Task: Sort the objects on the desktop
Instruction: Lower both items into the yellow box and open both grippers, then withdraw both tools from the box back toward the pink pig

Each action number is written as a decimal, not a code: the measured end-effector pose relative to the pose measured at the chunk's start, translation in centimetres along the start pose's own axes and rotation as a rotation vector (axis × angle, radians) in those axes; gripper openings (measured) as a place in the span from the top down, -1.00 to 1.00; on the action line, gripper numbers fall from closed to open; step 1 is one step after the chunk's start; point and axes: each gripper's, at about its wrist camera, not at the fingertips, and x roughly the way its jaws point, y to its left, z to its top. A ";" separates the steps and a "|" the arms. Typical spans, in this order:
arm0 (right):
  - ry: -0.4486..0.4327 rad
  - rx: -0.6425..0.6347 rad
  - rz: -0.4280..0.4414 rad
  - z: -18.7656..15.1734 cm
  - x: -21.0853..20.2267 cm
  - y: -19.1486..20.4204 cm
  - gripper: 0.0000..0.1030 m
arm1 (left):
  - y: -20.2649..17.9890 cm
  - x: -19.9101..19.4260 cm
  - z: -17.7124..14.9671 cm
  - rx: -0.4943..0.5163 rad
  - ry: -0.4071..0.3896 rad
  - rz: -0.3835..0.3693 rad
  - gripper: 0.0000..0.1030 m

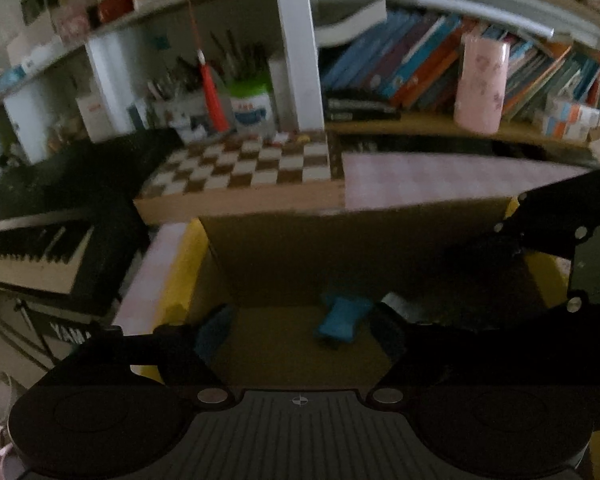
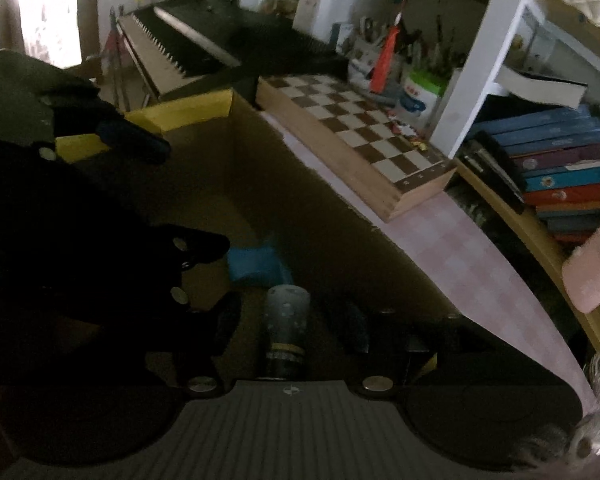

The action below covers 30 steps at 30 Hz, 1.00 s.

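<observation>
Both grippers hang over an open cardboard box (image 1: 300, 256) with yellow flaps. On its dim floor lies a small blue object (image 1: 340, 320), also in the right wrist view (image 2: 256, 262). My left gripper (image 1: 300, 332) is open and empty just above it. My right gripper (image 2: 292, 324) is open, jaws either side of a grey cylinder with a yellow and black band (image 2: 285, 328) lying on the box floor. The cylinder's end shows in the left wrist view (image 1: 396, 300). The left gripper's body (image 2: 60, 200) fills the left of the right wrist view.
A chessboard box (image 1: 252, 172) lies on the pink checked desk (image 1: 440, 180) behind the cardboard box. A piano keyboard (image 1: 36, 248) stands to the left. Shelves hold books (image 1: 412, 68), a pink cup (image 1: 482, 84) and pen holders (image 1: 248, 100).
</observation>
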 end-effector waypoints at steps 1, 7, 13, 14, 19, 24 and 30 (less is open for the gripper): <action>-0.017 0.008 -0.008 -0.1 -0.5 0.1 -0.08 | 0.0 -0.6 -0.1 -0.003 -0.015 0.005 -0.62; -0.123 0.061 -0.101 -0.7 -4.4 1.1 -0.31 | 0.5 -4.5 -0.8 -0.058 -0.109 0.001 -0.75; -0.221 0.168 -0.217 -2.6 -9.4 1.8 -0.34 | 0.7 -8.4 -2.6 -0.082 -0.181 -0.005 -0.80; -0.235 0.192 -0.235 -3.0 -10.1 1.8 -0.34 | 0.8 -9.0 -3.0 -0.084 -0.192 -0.003 -0.80; -0.294 0.283 -0.316 -4.9 -13.6 3.2 -0.34 | 1.3 -11.9 -4.7 -0.113 -0.238 -0.007 -0.81; -0.328 0.343 -0.368 -6.8 -16.5 5.7 -0.35 | 1.2 -14.8 -7.2 -0.102 -0.279 -0.008 -0.84; -0.340 0.386 -0.420 -9.2 -19.3 9.3 -0.38 | 0.9 -17.6 -10.5 -0.095 -0.286 -0.027 -0.87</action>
